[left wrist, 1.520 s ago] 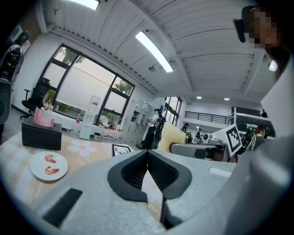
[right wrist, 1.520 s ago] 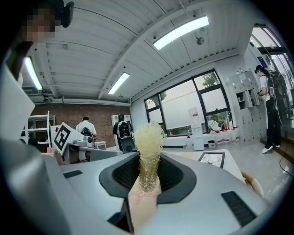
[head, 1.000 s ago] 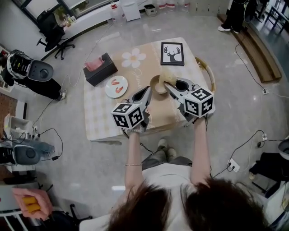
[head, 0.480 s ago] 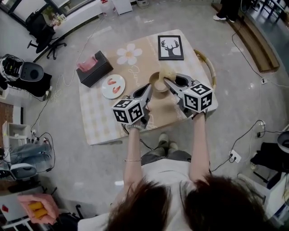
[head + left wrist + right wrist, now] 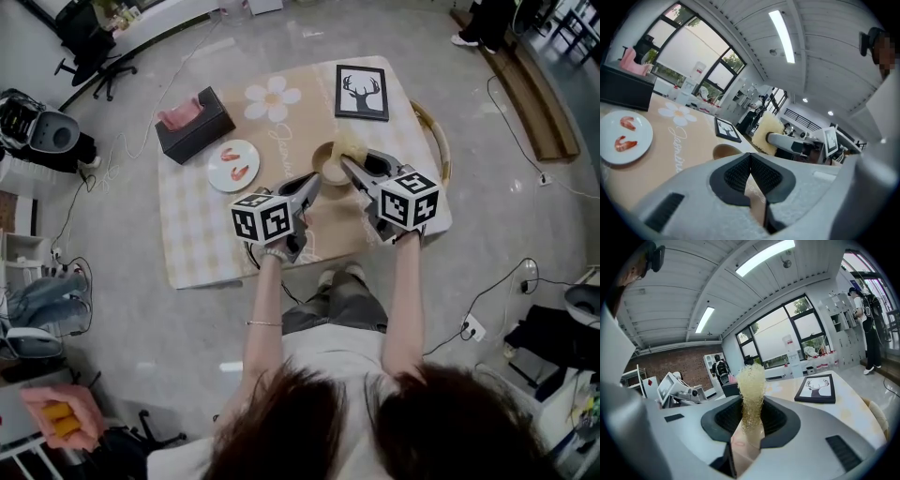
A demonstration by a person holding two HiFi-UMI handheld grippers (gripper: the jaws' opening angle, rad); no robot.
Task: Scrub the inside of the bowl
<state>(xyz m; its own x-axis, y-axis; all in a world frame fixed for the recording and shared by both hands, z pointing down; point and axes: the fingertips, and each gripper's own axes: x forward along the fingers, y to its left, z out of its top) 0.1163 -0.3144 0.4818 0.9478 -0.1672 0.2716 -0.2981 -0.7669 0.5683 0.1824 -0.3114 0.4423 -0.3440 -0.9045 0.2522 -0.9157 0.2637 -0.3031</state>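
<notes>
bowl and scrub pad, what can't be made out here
Inside of the bowl, head view: too small, partly under the scrub pad and right tool.
Most of the bowl, left gripper view: behind the left tool.
End of the scrub pad, right gripper view: inside the right tool.

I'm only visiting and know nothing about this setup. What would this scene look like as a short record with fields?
Setting: table under a beige checked cloth
Person: holds a hand-held gripper in each hand
Left hand-held gripper: jaws together, nothing between them, tip beside the bowl
Right hand-held gripper: clamped on a pale yellow mesh scrubber, at the bowl's rim
Bowl: small tan round bowl; contact with the scrubber unclear
Also on the table: white round plate with two pink shrimp, black tissue box, black-framed deer picture
</notes>
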